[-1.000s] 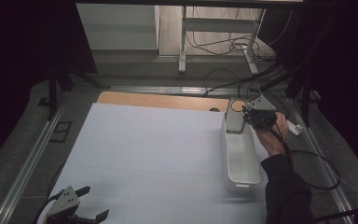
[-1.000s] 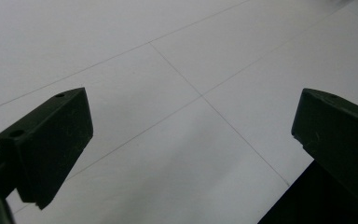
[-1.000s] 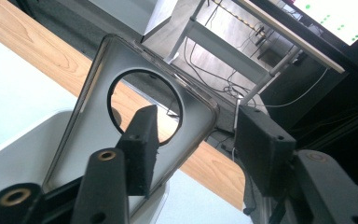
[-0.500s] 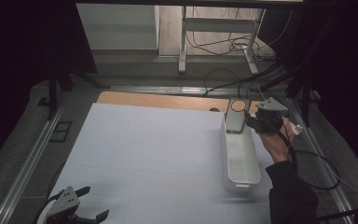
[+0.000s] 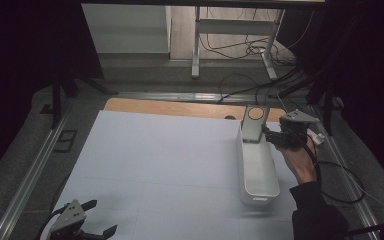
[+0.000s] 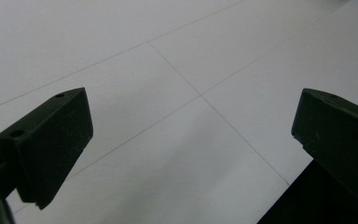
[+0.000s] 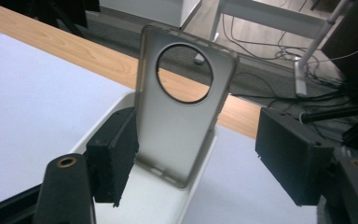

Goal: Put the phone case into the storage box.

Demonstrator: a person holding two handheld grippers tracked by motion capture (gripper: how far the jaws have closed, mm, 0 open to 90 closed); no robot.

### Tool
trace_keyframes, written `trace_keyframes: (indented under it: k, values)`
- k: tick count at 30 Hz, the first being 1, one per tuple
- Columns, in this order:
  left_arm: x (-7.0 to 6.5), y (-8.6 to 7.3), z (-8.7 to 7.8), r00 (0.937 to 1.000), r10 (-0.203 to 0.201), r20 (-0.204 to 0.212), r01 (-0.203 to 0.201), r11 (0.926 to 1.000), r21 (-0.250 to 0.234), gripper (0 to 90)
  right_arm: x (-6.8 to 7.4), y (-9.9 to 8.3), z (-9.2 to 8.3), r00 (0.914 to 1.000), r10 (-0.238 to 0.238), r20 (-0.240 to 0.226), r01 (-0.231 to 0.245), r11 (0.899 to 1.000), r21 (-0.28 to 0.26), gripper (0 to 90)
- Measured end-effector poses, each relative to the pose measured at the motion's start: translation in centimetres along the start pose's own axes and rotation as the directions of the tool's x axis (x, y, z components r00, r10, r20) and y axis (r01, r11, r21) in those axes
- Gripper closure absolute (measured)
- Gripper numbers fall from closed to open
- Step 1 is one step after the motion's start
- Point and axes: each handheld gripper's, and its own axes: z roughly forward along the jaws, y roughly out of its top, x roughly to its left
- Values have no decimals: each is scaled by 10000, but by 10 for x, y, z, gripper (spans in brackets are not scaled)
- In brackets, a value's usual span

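Note:
A translucent grey phone case with a round camera hole stands upright, leaning at the far end of a long white bin. My right gripper, held by a hand, sits just right of that end. In the right gripper view the case stands in the bin between the jaws of my right gripper, which have just been opening; the left pad is close to its edge, the right pad well clear. My left gripper rests open at the near left, over bare white paper.
White paper covers the wooden table. Metal rails run along both sides. Cables trail off the right edge and across the floor beyond, where a white stand rises.
The right gripper has drawn away to the right of the bin's far end and its jaws have spread. The case stays leaning in the bin. The left gripper has not moved.

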Motion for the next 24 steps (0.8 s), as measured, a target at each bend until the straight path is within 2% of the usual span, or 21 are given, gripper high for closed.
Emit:
trace_keyframes:
  k: [6, 15, 24]
  values:
    - [0, 0, 0, 10000, -37, 13, 38, 10000, -17, 0, 9, -2, -7, 9989, 164, -441, -158, 9998, 141, 270]
    - [0, 0, 0, 10000, -40, -21, 40, 10000, 2, 0, 20, -7, -17, 9918, 595, -1128, -555, 9977, 389, 231]
    - [0, 0, -1, 10000, -30, 10, 30, 10000, 13, 0, 32, -12, -29, 9840, 677, -1648, -583, 9964, 616, 208]
